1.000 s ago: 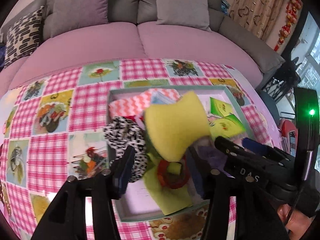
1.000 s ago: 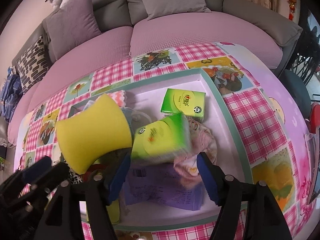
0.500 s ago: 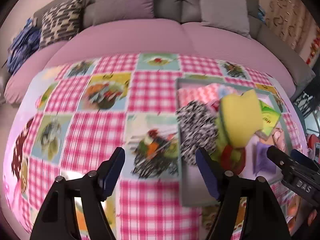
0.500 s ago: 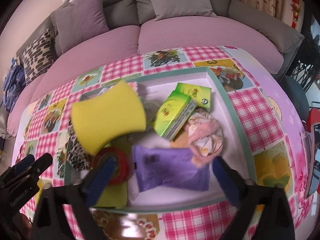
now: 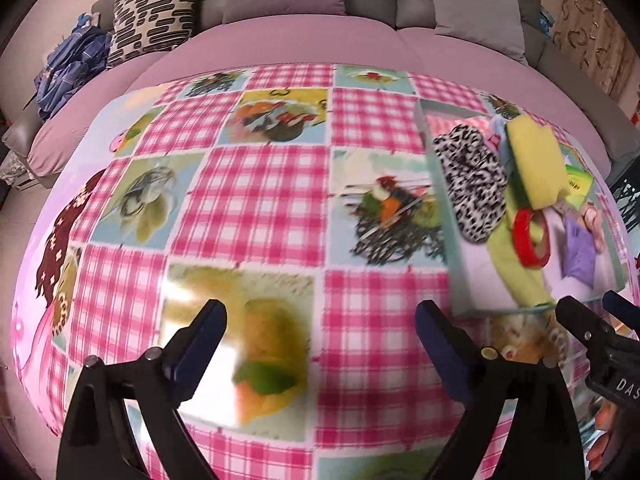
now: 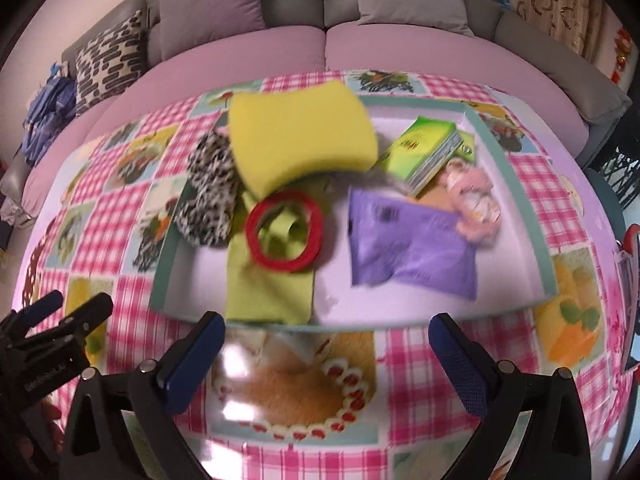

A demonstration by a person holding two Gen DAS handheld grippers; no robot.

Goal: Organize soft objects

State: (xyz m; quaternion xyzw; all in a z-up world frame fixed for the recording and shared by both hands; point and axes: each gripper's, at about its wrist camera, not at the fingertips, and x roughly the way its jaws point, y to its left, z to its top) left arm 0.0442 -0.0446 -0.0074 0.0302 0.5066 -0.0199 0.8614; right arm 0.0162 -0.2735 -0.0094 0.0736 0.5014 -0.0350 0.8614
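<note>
While the left gripper (image 5: 320,322) hangs over the bare pink-checked tablecloth (image 5: 256,192) with its jaws opening and nothing between them, the tray (image 6: 510,168) with the soft objects lies off to its right. Inside the tray, from left to right in the right wrist view, lie a black-and-white patterned cloth (image 6: 210,192), a yellow sponge (image 6: 300,136) leaning over a red ring (image 6: 284,230) and a green cloth (image 6: 268,284), then a purple pouch (image 6: 412,248), two green packets (image 6: 428,152) and a pink fabric piece (image 6: 474,200) near the right wall. Nearer the camera than the tray's front wall, the right gripper (image 6: 326,340) hovers with its jaws spread wide and empty, touching nothing.
</note>
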